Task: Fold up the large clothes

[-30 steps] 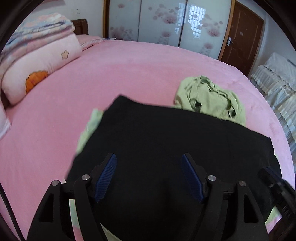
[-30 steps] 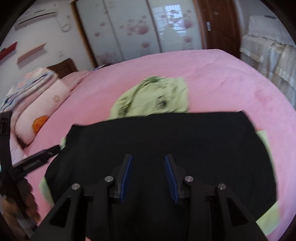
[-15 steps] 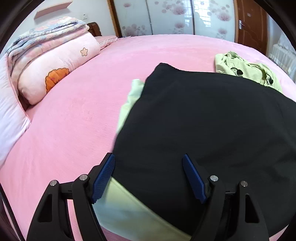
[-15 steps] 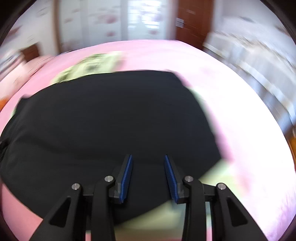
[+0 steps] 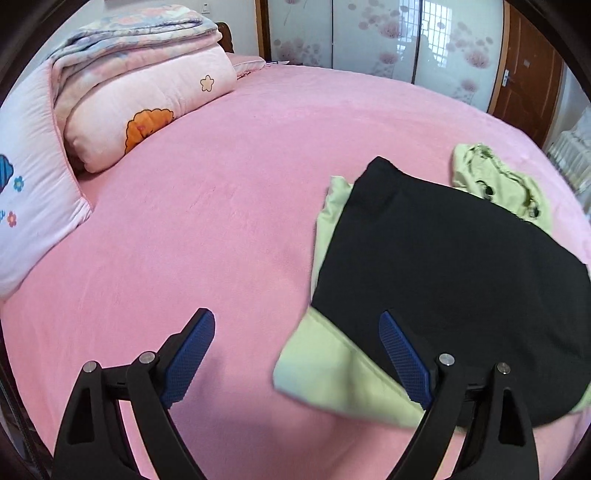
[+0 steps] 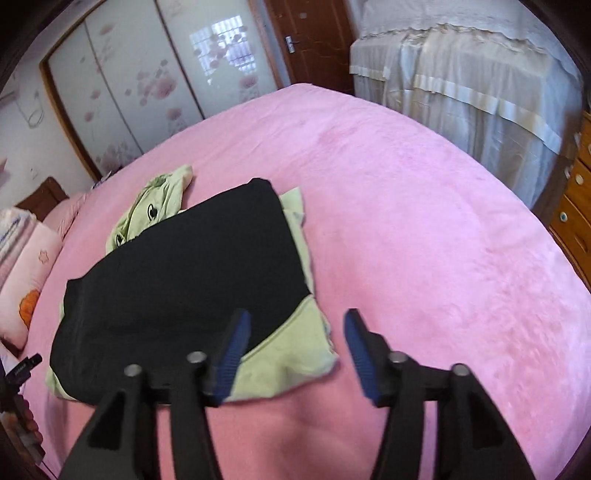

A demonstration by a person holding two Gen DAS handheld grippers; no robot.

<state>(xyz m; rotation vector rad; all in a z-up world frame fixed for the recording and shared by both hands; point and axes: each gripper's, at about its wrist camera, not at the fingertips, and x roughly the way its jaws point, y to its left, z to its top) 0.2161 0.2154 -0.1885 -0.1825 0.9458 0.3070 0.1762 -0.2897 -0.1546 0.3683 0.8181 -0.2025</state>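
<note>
A black garment [image 5: 443, 266] [image 6: 184, 266] lies flat on the pink bed [image 5: 184, 221] [image 6: 443, 221], on top of a light green garment [image 5: 332, 373] [image 6: 288, 358] whose edges and corners stick out. The green hood [image 5: 495, 181] [image 6: 155, 199] shows at the far end. My left gripper [image 5: 295, 325] hovers at the pile's near left corner, jaws opening wide; the green corner lies under the gap, not pinched. My right gripper [image 6: 297, 325] hovers at the near right corner, jaws also opening, with the green corner beneath them and nothing gripped.
A rolled pink quilt [image 5: 147, 92] and a white pillow [image 5: 29, 206] lie at the bed's left. Sliding wardrobe doors [image 5: 388, 40] and a brown door [image 6: 310, 33] stand behind. Cloth-covered furniture [image 6: 461, 85] and wooden drawers [image 6: 576, 206] stand to the right.
Both grippers have left the middle of the black garment: the left went out to its left corner, the right to its right corner. Both sets of jaws stand wider.
</note>
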